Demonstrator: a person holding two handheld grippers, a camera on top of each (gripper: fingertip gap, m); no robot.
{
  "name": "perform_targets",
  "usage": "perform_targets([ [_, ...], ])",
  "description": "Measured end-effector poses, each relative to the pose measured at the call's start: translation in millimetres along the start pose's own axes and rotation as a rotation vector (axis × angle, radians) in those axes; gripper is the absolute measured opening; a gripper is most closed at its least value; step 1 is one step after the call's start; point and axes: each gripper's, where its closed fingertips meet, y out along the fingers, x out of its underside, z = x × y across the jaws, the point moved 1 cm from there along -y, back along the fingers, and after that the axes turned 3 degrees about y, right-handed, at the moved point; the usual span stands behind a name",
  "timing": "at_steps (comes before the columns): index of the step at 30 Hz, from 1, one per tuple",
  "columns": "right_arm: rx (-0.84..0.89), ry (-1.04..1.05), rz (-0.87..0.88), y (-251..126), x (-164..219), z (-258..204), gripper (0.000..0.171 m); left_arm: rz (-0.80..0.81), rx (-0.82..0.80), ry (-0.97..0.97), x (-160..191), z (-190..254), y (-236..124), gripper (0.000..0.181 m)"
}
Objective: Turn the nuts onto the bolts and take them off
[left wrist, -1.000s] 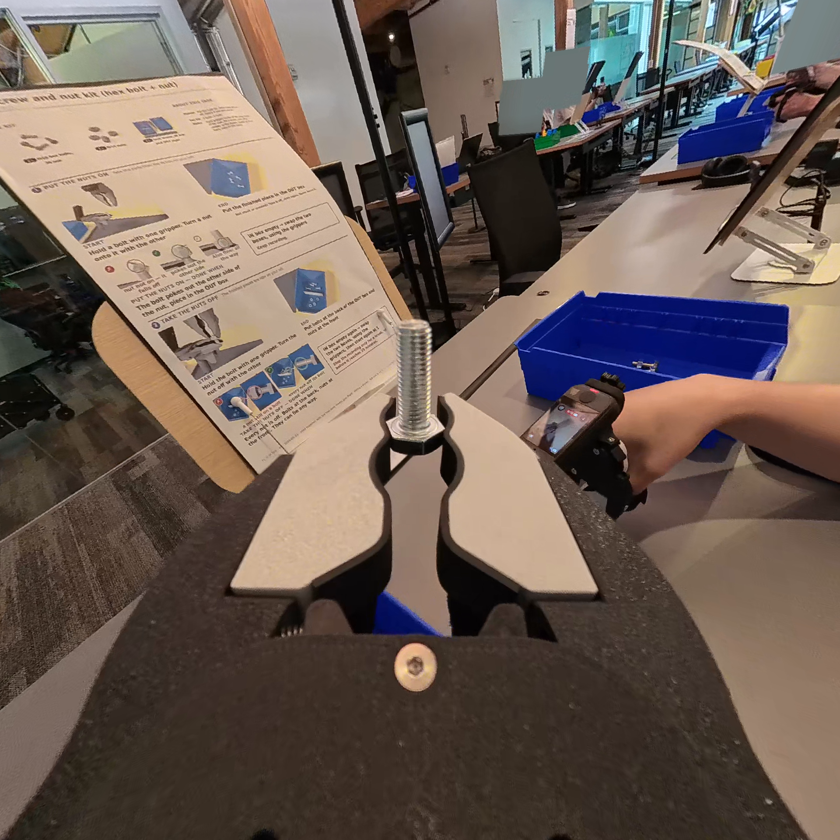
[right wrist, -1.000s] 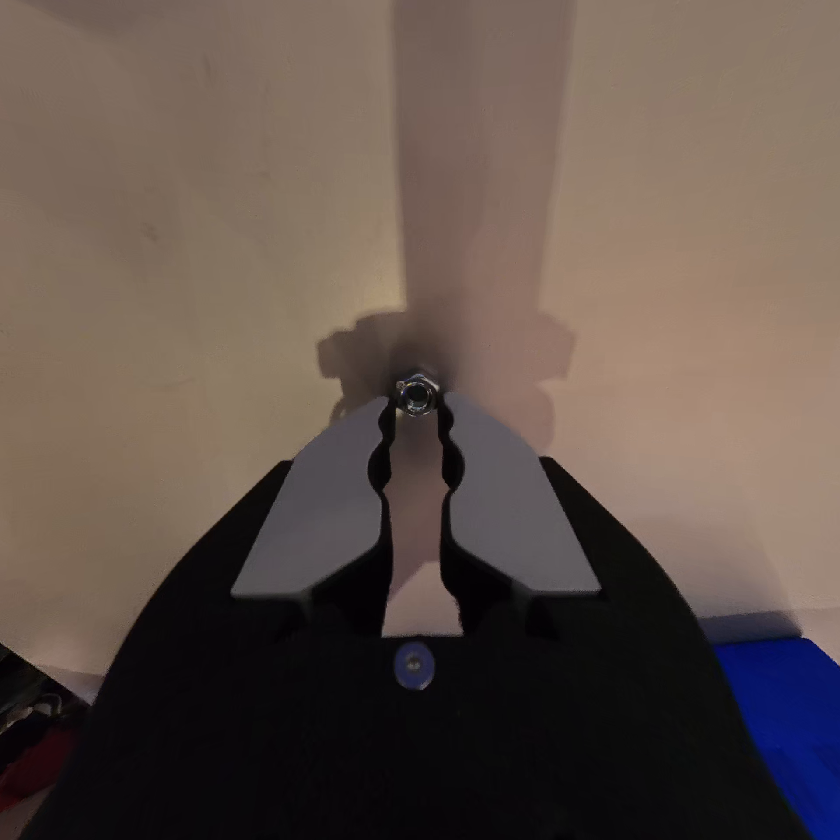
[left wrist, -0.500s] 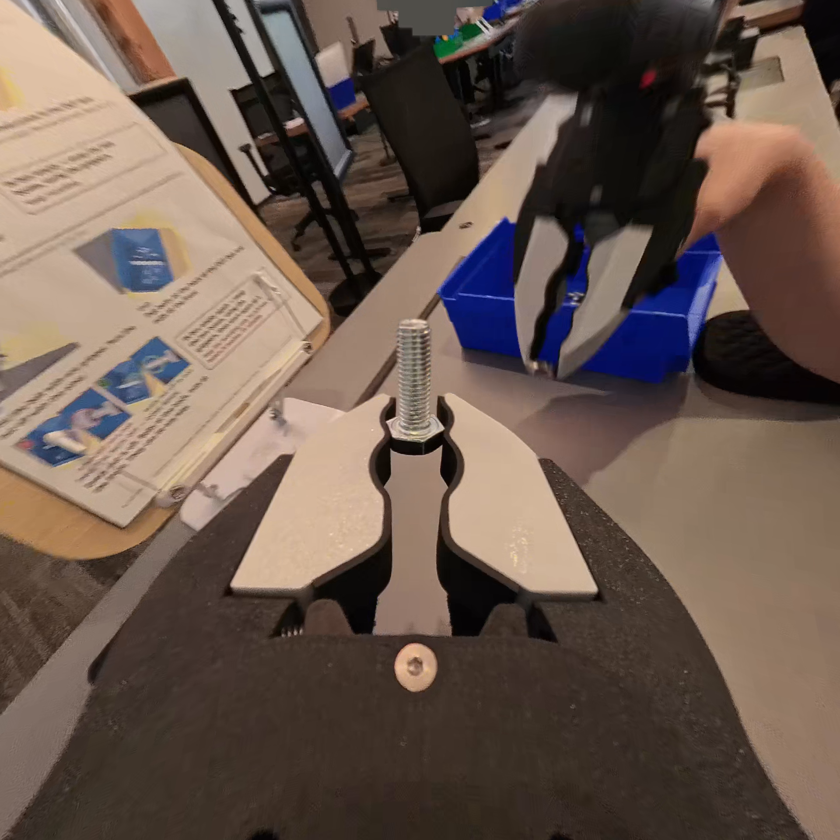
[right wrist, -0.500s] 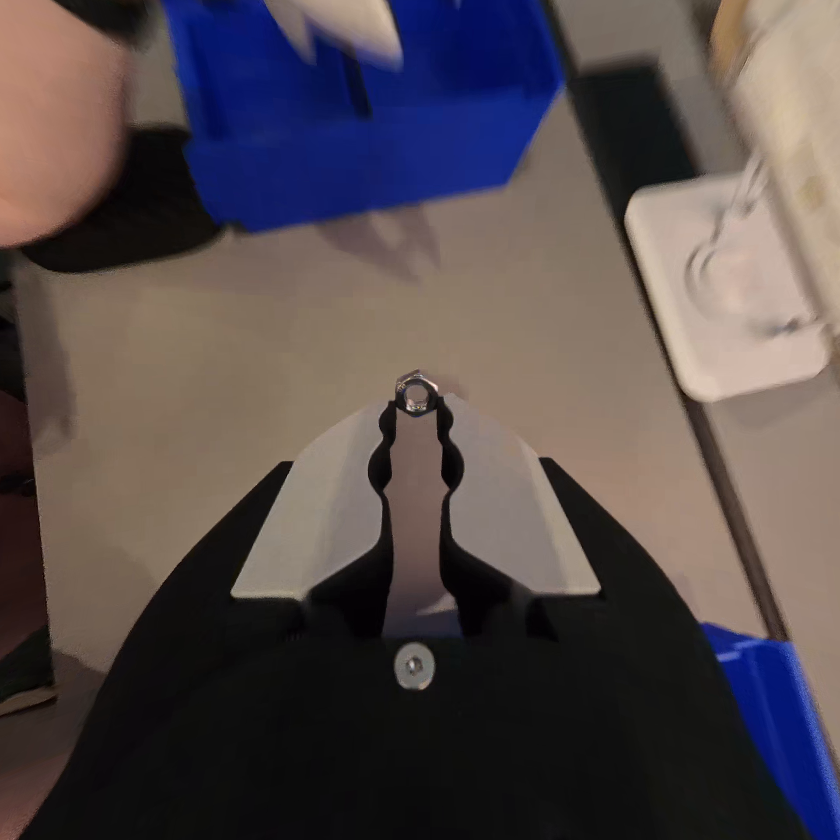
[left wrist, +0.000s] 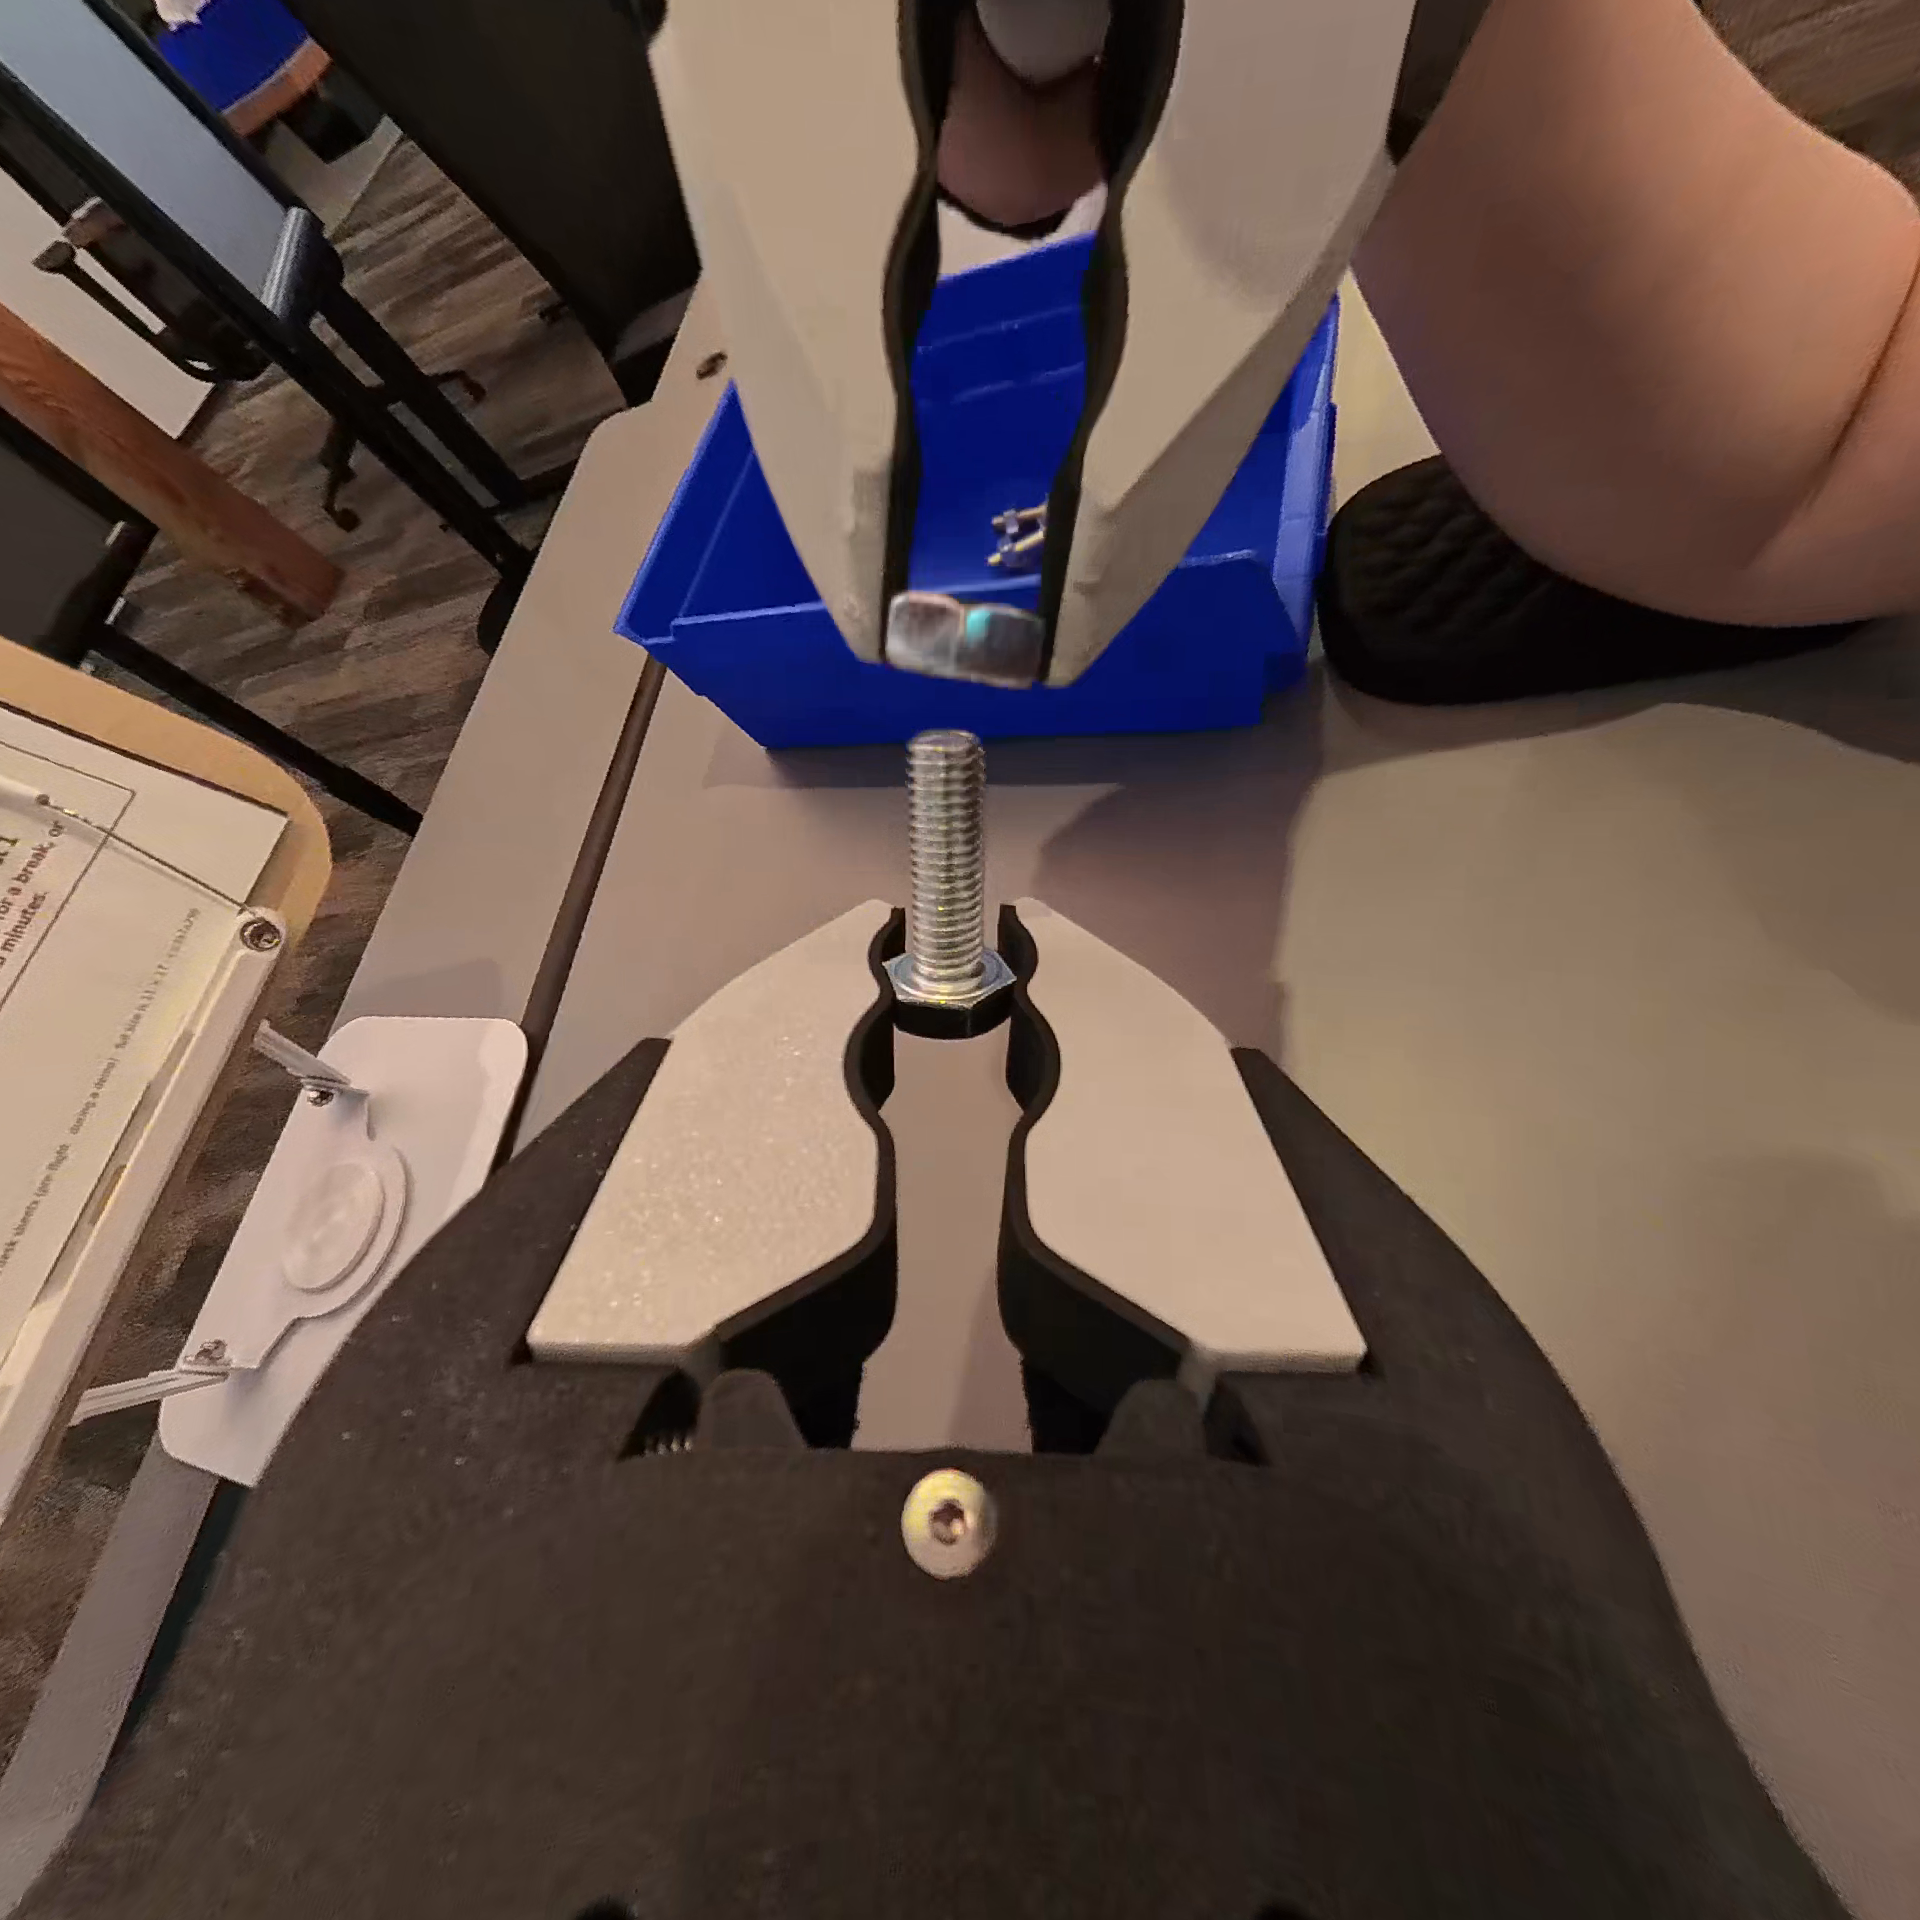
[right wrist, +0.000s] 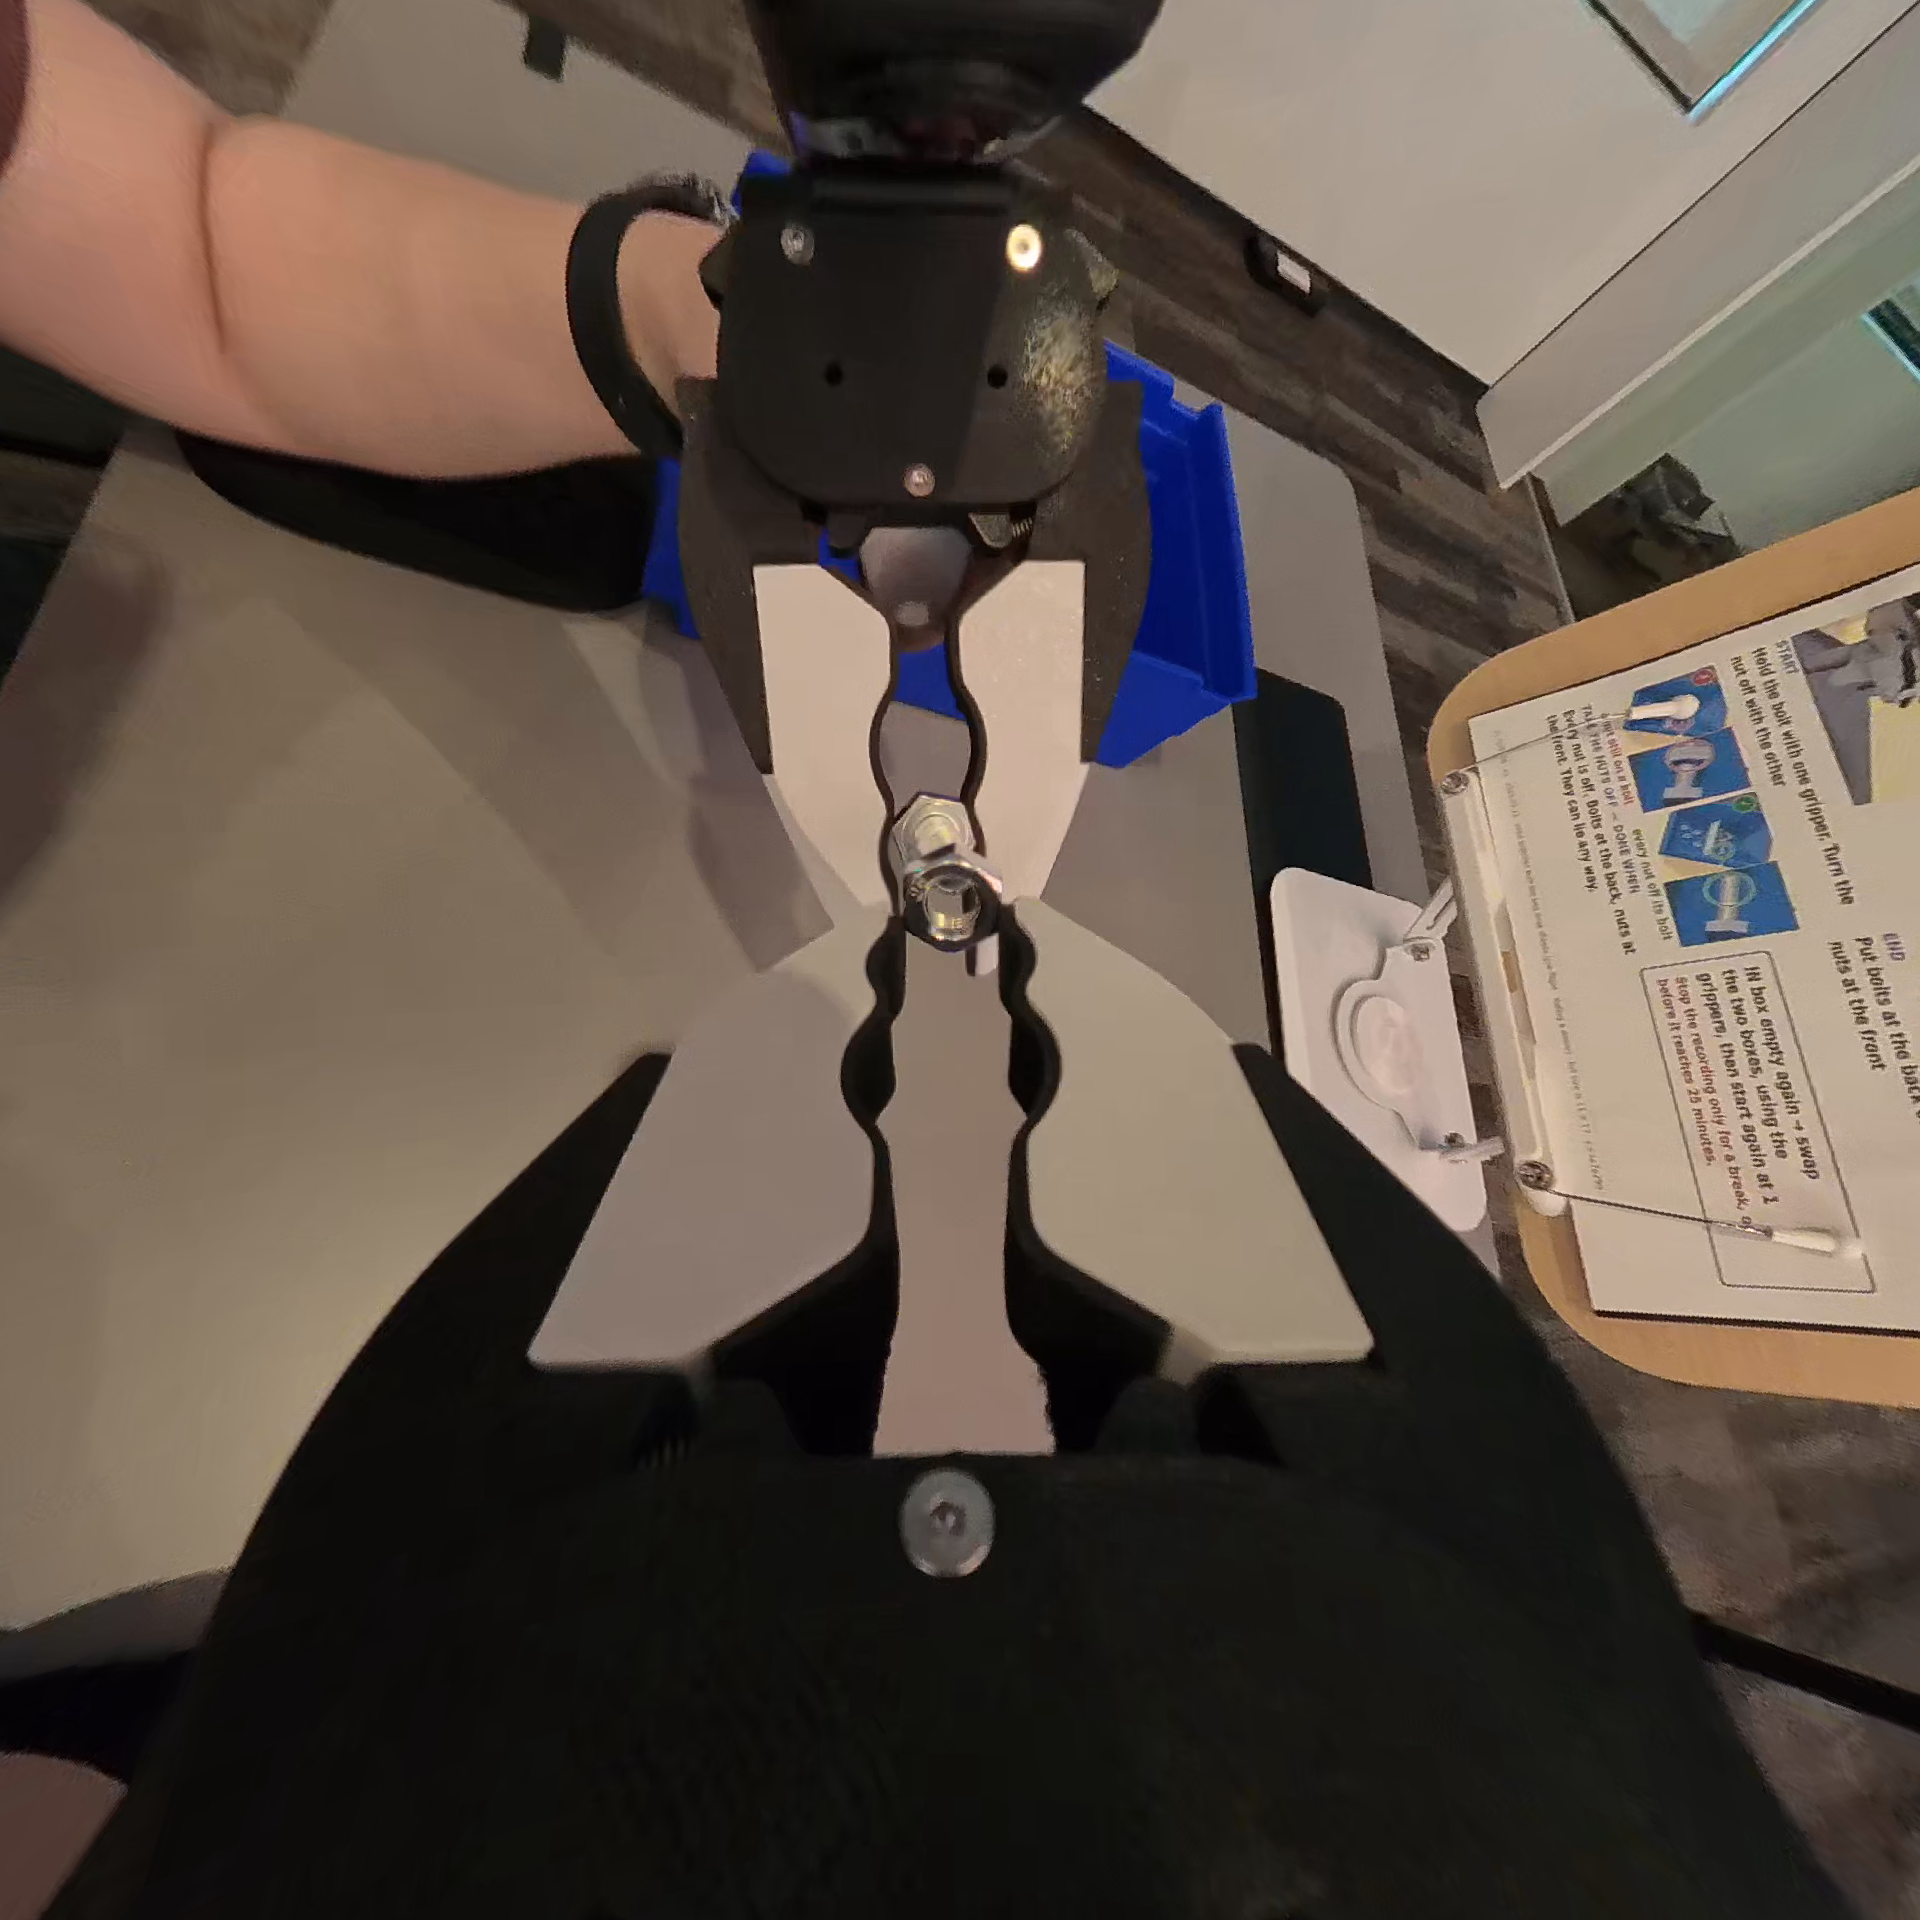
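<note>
My left gripper is shut on the hex head of a silver bolt, whose threaded shaft points forward, away from me. My right gripper comes in from above, shut on a silver hex nut that hangs just past the bolt's tip with a small gap. In the right wrist view my right gripper holds the nut face-on, lined up with the bolt in my left gripper opposite.
A blue bin with a few small bolts stands on the grey table behind the grippers. An instruction sheet on a wooden board with a white stand is at the table's edge. A person's forearm rests on a black pad. About 5 cm separates my left fingertips from my right.
My right gripper has swung in from the blue bin and now points its nut at the bolt's tip. My left gripper has tilted downward toward the table with the bolt in it.
</note>
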Motion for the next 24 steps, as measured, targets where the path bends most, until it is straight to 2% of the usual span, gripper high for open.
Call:
perform_targets([
  [12,-0.069,-0.102,-0.125,12.8,18.1,-16.5,0.018,-0.137,0.039,0.095,16.8,14.6,10.1,0.016],
  [19,-0.113,-0.143,-0.131,12.2,19.6,-26.6,0.018,-0.145,0.084,0.152,18.0,25.4,11.3,0.016],
  [24,-0.074,0.077,-0.142,13.7,15.7,-13.2,0.018,-0.152,0.021,0.107,18.4,13.0,10.4,0.016],
])
